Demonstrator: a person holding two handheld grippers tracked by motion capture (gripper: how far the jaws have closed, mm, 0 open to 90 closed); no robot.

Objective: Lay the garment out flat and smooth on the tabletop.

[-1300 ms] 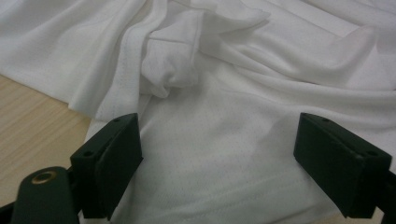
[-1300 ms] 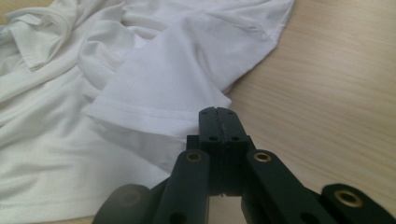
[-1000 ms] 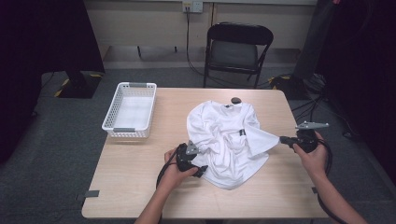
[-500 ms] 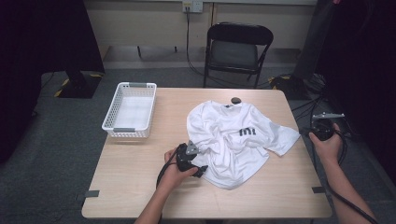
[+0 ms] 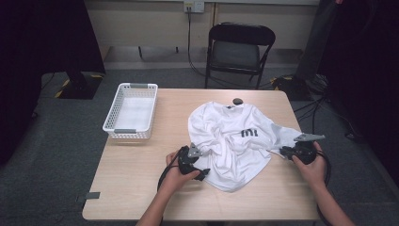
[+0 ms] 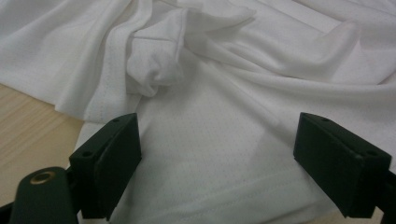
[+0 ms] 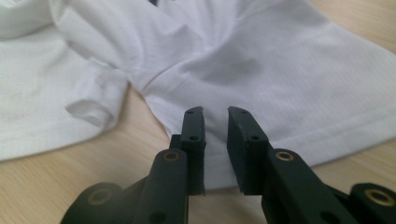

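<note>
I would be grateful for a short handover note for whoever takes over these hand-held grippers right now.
Left hand-held gripper: jaws wide open over the near edge of the white T-shirt, gripping nothing.
Right hand-held gripper: at the sleeve on the right; its jaws have just been opening and stand a narrow gap apart over the sleeve hem, with no cloth pinched.
Things: shirt lies partly spread on the table, sleeve pulled out to the right, middle and left side bunched. White basket sits at the table's far left.
Done: right sleeve drawn out.
Left: probably smoothing the remaining folds.
</note>
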